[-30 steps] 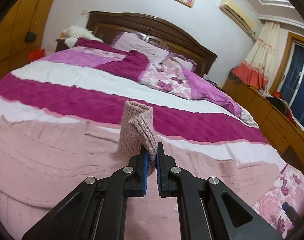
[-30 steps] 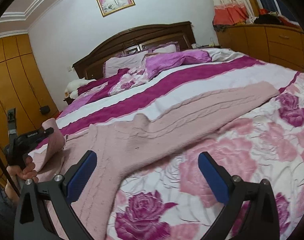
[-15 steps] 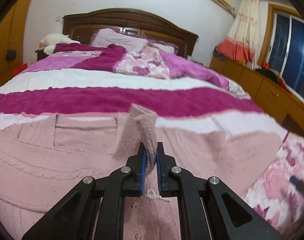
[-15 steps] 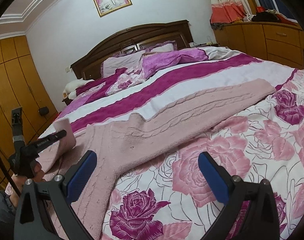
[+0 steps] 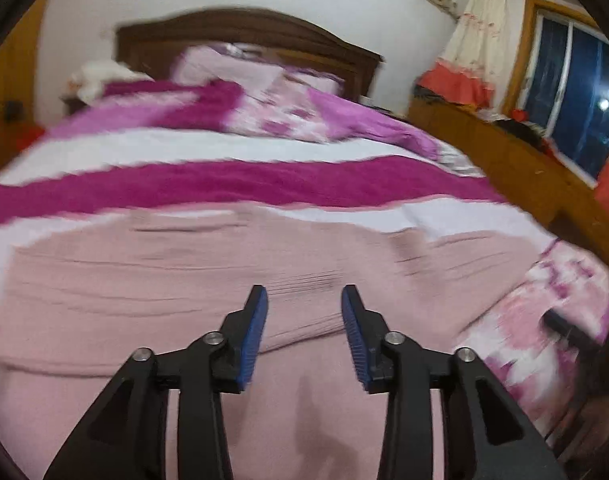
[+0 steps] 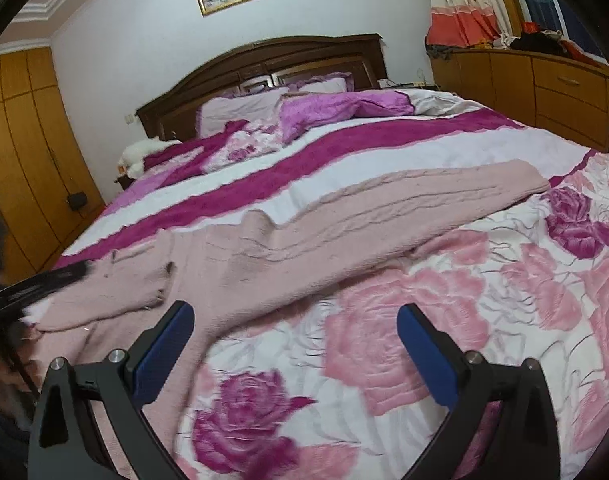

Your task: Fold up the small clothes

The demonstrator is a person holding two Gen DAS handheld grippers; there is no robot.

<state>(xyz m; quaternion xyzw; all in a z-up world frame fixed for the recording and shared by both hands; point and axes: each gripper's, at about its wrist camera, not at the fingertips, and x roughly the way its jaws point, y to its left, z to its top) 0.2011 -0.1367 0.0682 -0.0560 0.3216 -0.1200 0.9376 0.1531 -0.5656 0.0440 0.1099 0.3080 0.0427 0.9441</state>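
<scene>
A pale pink knit sweater (image 5: 184, 288) lies spread across the bed, blurred in the left wrist view. Just above it, my left gripper (image 5: 304, 294) has its jaws opening, and no cloth is pinched between the blue pads. In the right wrist view the sweater (image 6: 304, 236) runs from lower left to far right, one sleeve (image 6: 116, 292) folded over its body. There the left gripper (image 6: 44, 278) shows as a dark blur at that sleeve's end. My right gripper (image 6: 296, 312) is open wide over the floral quilt (image 6: 444, 300), beside the sweater's near edge, holding nothing.
A magenta-and-white striped blanket (image 6: 344, 152) covers the bed behind the sweater, with pillows (image 6: 244, 108) and a dark wooden headboard (image 6: 264, 56) beyond. Wooden cabinets (image 6: 544, 84) line the right side and a wardrobe (image 6: 20, 140) the left. A person's hand is at the left edge.
The left gripper, shut on the raised sleeve cuff before, has let it go and opened. The sleeve now lies flat on the sweater. The right gripper has hardly moved.
</scene>
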